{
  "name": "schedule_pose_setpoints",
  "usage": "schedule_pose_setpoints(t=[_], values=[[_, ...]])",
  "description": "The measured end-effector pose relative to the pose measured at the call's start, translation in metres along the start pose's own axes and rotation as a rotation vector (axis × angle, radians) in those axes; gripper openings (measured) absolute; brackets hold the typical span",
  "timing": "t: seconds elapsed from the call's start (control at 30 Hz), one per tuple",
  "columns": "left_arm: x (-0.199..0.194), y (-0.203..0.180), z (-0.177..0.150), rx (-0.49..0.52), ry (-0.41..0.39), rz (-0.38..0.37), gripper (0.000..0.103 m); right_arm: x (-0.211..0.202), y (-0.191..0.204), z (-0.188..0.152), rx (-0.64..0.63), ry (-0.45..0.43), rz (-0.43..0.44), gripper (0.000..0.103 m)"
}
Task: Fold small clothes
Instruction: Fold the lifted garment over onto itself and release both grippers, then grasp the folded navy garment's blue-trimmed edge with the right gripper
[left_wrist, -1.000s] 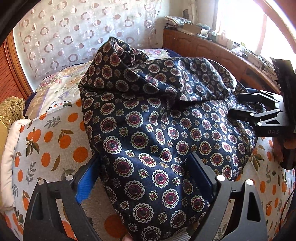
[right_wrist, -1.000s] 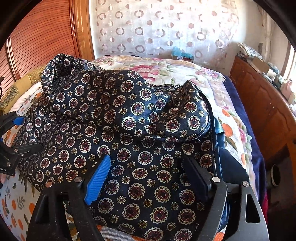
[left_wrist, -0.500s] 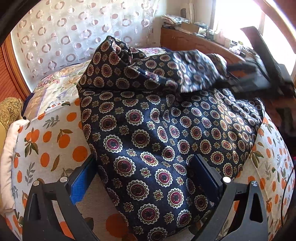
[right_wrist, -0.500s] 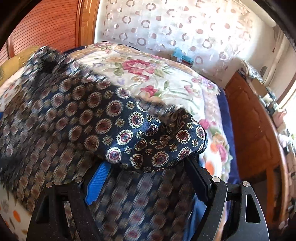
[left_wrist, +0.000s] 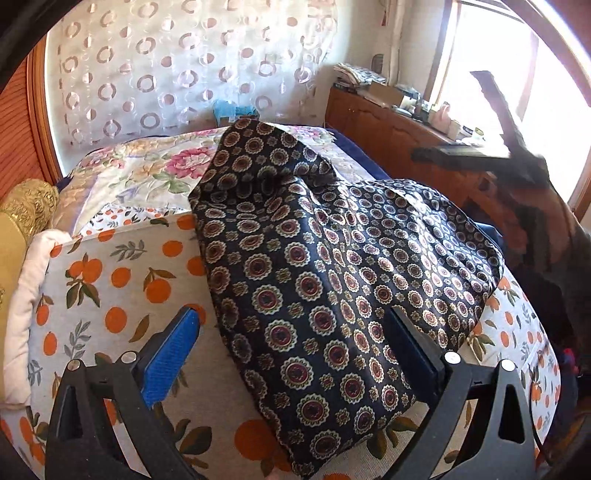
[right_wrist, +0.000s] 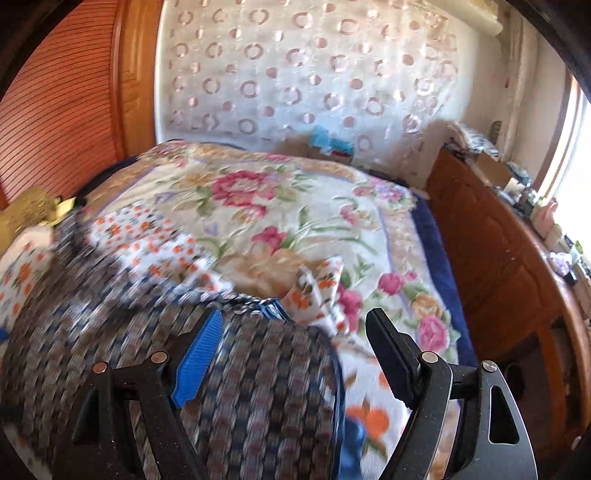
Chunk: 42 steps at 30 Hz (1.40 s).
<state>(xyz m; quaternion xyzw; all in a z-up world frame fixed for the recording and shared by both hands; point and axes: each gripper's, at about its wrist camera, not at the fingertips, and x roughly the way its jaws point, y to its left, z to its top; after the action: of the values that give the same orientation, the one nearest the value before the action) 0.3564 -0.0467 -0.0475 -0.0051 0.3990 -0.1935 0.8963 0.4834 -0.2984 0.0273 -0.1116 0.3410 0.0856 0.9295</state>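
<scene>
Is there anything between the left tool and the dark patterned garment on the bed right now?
Nothing visible. The left tool hangs open right over the near part of the dark patterned garment, which lies spread on the orange-print sheet. Only air separates its fingers from the cloth.

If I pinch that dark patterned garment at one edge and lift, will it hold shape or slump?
The dark patterned garment probably slumps: it already lies in soft rumpled folds. Its faint sheen suggests slippery cloth. It looks thin, so likely light.
</scene>
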Motion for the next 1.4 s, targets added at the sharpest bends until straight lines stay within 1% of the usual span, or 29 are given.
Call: schedule_pose_setpoints(t=[0.07,0.13,0.27,0.33,0.43,0.53,0.67,0.73,0.87,0.93,1.03,1.07,1.1,1.13,1.17,1.2,1.23,1.27,1.3,1.33,1.37,1.4], values=[[-0.003,-0.001,-0.002,0.005,0.005,-0.004,0.1,-0.019,-0.007,-0.022,0.016,0.002,0.021,0.082],[-0.009,-0.004,-0.005,0.015,0.008,-0.002,0.1,-0.037,-0.026,-0.043,0.053,0.015,0.05,0.082],[-0.017,-0.006,-0.02,0.015,0.031,-0.009,0.098,-0.065,-0.057,-0.085,0.132,0.061,0.059,0.082],[-0.018,-0.006,-0.027,0.004,0.044,-0.012,0.097,-0.075,-0.066,-0.105,0.169,0.089,0.057,0.082],[-0.019,-0.007,-0.034,-0.004,0.058,-0.008,0.095,-0.087,-0.068,-0.124,0.209,0.113,0.057,0.082],[-0.021,-0.01,-0.038,-0.006,0.059,0.005,0.095,-0.094,-0.065,-0.138,0.253,0.131,0.097,0.082],[-0.021,-0.012,-0.041,-0.008,0.065,0.005,0.094,-0.096,-0.063,-0.141,0.287,0.134,0.147,0.082],[-0.019,-0.013,-0.043,-0.006,0.072,0.006,0.094,-0.087,-0.058,-0.134,0.286,0.128,0.161,0.082],[-0.013,-0.01,-0.048,-0.014,0.085,-0.003,0.092,-0.075,-0.05,-0.125,0.235,0.129,0.146,0.082],[-0.015,-0.012,-0.049,-0.002,0.075,0.011,0.091,-0.068,-0.047,-0.122,0.206,0.132,0.114,0.082],[-0.015,-0.013,-0.051,0.003,0.074,0.017,0.09,-0.061,-0.047,-0.12,0.19,0.128,0.098,0.081],[-0.015,-0.013,-0.051,0.007,0.071,0.02,0.083,-0.061,-0.047,-0.119,0.188,0.126,0.094,0.081],[-0.016,-0.014,-0.051,0.01,0.069,0.021,0.077,-0.06,-0.045,-0.119,0.184,0.124,0.089,0.078],[-0.016,-0.015,-0.051,0.013,0.071,0.018,0.075,-0.059,-0.044,-0.118,0.178,0.122,0.088,0.073],[-0.016,-0.015,-0.051,0.01,0.072,0.011,0.069,-0.06,-0.04,-0.121,0.171,0.119,0.084,0.07],[-0.017,-0.015,-0.05,0.008,0.074,0.003,0.061,-0.06,-0.036,-0.122,0.159,0.119,0.076,0.058],[-0.017,-0.016,-0.05,0.005,0.076,-0.009,0.057,-0.06,-0.032,-0.121,0.139,0.114,0.075,0.044],[-0.018,-0.017,-0.05,-0.002,0.077,-0.024,0.052,-0.06,-0.029,-0.121,0.127,0.111,0.087,0.039],[-0.018,-0.017,-0.05,-0.008,0.075,-0.035,0.046,-0.062,-0.027,-0.121,0.121,0.108,0.098,0.031],[-0.018,-0.018,-0.05,-0.009,0.073,-0.042,0.043,-0.063,-0.026,-0.121,0.118,0.105,0.109,0.024],[-0.019,-0.019,-0.05,-0.009,0.069,-0.051,0.035,-0.063,-0.025,-0.122,0.115,0.103,0.116,0.021],[-0.019,-0.019,-0.051,-0.011,0.067,-0.061,0.028,-0.064,-0.024,-0.122,0.114,0.103,0.129,0.013]])
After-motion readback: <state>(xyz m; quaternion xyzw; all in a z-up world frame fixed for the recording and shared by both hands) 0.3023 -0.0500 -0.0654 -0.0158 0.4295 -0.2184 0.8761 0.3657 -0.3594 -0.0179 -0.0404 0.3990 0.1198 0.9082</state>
